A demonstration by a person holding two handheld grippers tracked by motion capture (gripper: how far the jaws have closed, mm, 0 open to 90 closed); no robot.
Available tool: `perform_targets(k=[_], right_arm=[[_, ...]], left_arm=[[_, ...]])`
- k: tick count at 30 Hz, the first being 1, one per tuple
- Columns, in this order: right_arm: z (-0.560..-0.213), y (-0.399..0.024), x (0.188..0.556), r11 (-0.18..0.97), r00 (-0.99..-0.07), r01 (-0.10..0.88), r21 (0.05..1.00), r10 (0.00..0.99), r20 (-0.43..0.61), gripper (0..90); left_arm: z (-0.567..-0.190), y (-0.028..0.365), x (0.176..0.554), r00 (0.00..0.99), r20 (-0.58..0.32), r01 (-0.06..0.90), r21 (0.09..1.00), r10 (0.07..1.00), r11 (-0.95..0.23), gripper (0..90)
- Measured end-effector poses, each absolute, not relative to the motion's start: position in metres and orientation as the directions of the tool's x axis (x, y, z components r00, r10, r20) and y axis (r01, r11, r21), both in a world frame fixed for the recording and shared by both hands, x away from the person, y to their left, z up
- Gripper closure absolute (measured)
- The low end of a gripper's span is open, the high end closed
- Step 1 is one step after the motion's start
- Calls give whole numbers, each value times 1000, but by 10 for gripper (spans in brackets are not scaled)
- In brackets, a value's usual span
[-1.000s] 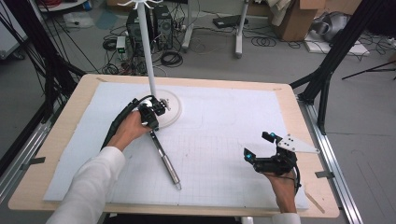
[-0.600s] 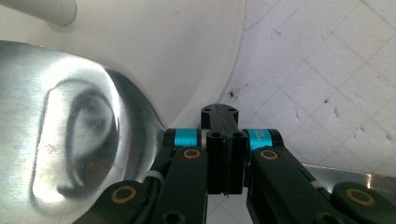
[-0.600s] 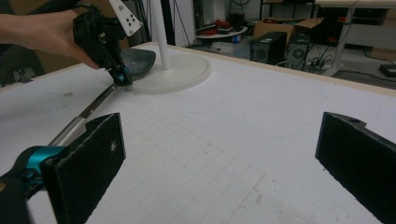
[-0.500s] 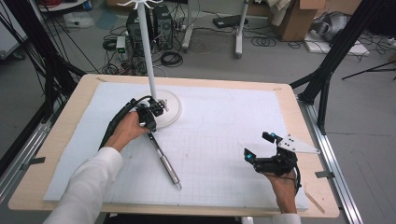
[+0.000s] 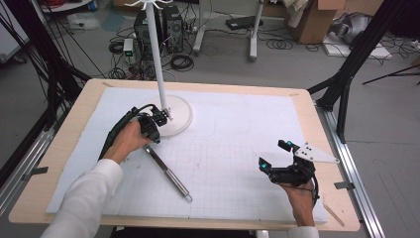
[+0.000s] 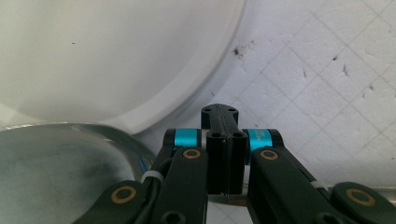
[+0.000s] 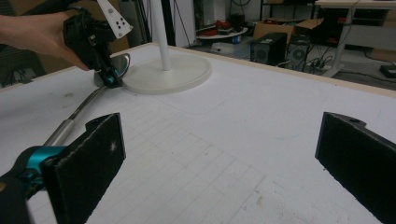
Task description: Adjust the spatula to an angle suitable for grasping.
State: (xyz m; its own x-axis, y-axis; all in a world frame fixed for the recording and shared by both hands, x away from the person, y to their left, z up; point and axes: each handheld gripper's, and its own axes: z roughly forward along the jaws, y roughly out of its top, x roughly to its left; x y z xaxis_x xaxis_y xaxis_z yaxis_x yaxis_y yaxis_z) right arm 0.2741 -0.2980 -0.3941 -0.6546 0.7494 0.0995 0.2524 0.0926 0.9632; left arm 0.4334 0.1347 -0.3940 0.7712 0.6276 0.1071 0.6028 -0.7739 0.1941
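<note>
Silver metal ladle (image 5: 166, 168): I see one, lying on the white foam mat (image 5: 237, 148). Its long handle slants from the bowl by the stand's round base (image 5: 176, 116) down toward the near edge. My left gripper (image 5: 151, 126) pinches the ladle just under the bowl, jaws squeezed together. My right gripper (image 5: 282, 163), well apart, hovers spread wide and holds nothing.

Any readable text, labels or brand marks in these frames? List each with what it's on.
None readable.
Cardboard boxes on the floor: any print too small.
Black computer tower: no legible badge.
White gridded foam mat: ruled lines, no numbers.
Long-handled metal ladle: no mark visible.
</note>
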Motion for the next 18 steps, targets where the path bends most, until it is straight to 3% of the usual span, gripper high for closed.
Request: perform_targets(k=[18], right_arm=[[-394,-298,274,95,-656,244,965,749,92,4]], left_arm=[[-393,137,426,765,105,608,205,635,-767,896]])
